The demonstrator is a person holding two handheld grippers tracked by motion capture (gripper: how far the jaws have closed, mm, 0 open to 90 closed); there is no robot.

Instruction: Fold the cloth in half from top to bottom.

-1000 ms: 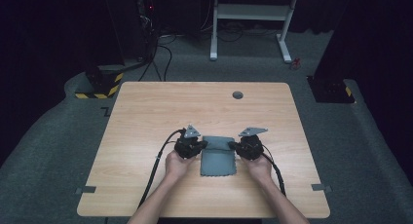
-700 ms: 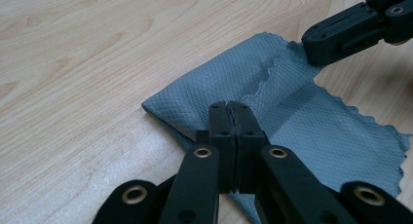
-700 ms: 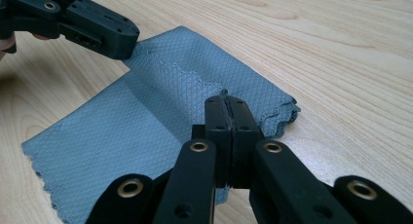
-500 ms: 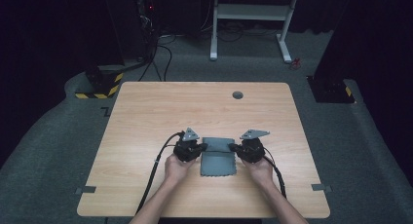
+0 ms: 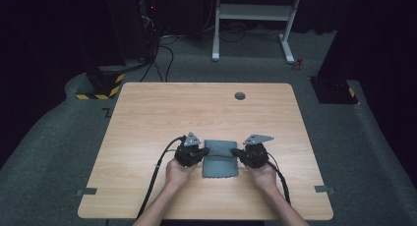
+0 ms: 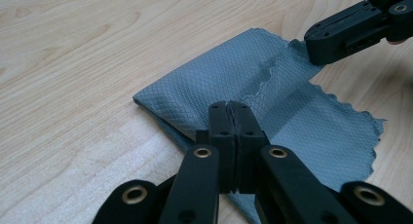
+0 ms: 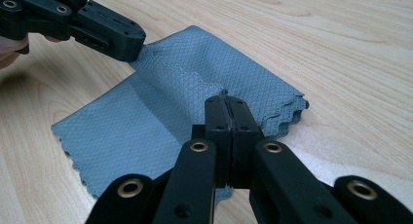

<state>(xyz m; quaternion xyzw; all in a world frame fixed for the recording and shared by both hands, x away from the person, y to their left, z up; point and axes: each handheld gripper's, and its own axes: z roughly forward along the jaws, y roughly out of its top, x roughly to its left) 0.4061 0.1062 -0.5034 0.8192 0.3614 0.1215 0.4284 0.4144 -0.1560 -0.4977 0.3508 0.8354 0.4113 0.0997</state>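
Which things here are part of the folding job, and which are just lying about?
In the job:
grey cloth
left gripper, shut on the cloth's left edge
right gripper, shut on its right edge

Lying about:
round hole cap at the table's far edge
white frame on the floor

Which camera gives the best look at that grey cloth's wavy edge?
The right gripper view: the grey cloth lies close, its scalloped edge and folded layers clear. The left gripper view shows it too, partly behind the fingers. In the high view it is a small grey patch.
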